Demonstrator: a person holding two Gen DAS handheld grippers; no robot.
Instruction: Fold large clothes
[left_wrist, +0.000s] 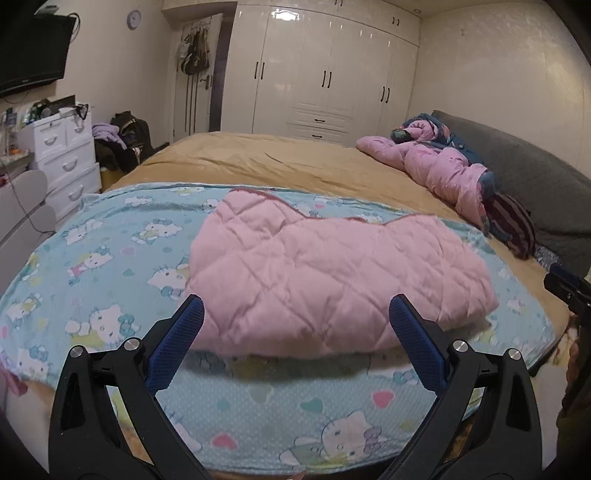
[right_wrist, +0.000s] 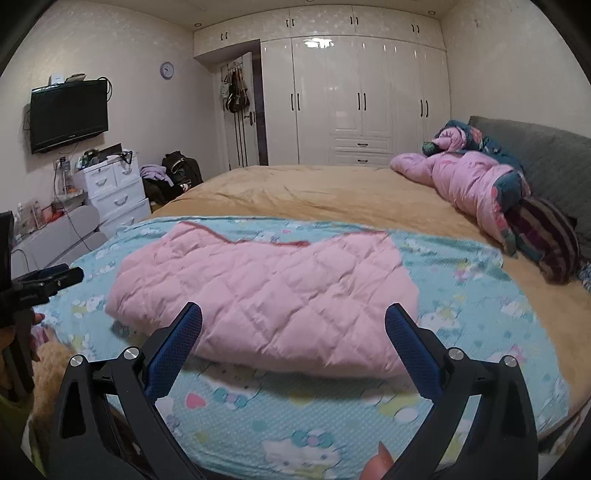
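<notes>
The pink quilted garment (left_wrist: 332, 273) lies folded on the blue sheet (left_wrist: 110, 258) on the bed, dead ahead at 12 o'clock of both grippers, long axis running 9 to 3. The left gripper (left_wrist: 295, 314) and right gripper (right_wrist: 293, 321) gape empty, about equally near. The right view shows its left edge; the left view shows its right end.

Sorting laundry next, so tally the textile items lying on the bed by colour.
Pink: 2, the folded quilted garment and the puffy jacket near the headboard.
Light blue: 1, the cartoon-cat blanket under the folded garment.
Dark, striped: 1, a bundle beside the jacket.
Dark blue floral: 1, a piece behind the jacket.
Total: 5.
</notes>
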